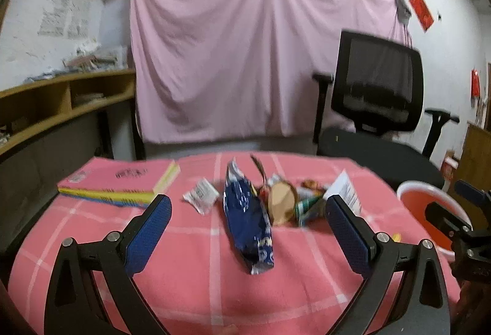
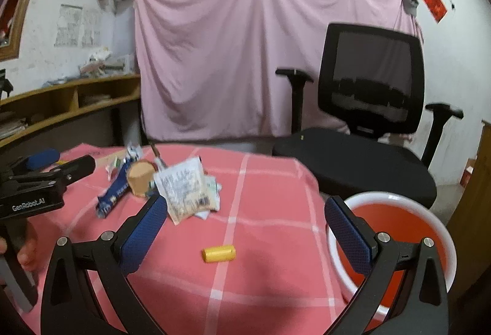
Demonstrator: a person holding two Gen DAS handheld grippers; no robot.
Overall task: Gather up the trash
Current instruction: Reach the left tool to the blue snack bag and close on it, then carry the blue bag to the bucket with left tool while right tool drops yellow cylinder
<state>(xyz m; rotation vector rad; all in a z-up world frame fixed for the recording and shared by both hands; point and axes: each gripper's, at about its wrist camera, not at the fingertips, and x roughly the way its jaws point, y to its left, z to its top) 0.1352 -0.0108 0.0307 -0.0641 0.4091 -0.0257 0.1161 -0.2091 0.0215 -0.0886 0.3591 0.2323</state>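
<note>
**Hovering over a littered pink tablecloth, both claws spread wide**

Hanging low in the left wrist view, the left gripper [image 1: 247, 213] has its blue-padded fingers [image 1: 148, 230] far apart, holding nothing. Between them, at the centre of the frame, lies a dark blue snack bag [image 1: 248, 224], lengthwise on the pink checked tablecloth [image 1: 190, 283]. Just right of the bag sits a heap of trash: a tan round paper cup [image 1: 280, 201] on its side, a green-and-white wrapper [image 1: 308, 207] touching it, and a white printed packet [image 1: 345, 189] at the heap's right edge. A small white sachet [image 1: 201, 194] lies left of the bag, apart from it. A pink-covered book [image 1: 119, 181] rests at centre left.

The right gripper [image 2: 245, 212] is likewise spread and empty. A small yellow cylinder [image 2: 219, 254] lies alone on the cloth between its fingers, at lower centre. At lower right stands a bucket [image 2: 435, 215], white-rimmed and orange inside; its visible interior holds no trash, though the right finger hides part of it. A black mesh office chair [image 2: 368, 80] stands at upper right, before a hanging pink sheet [image 2: 227, 43].
</note>
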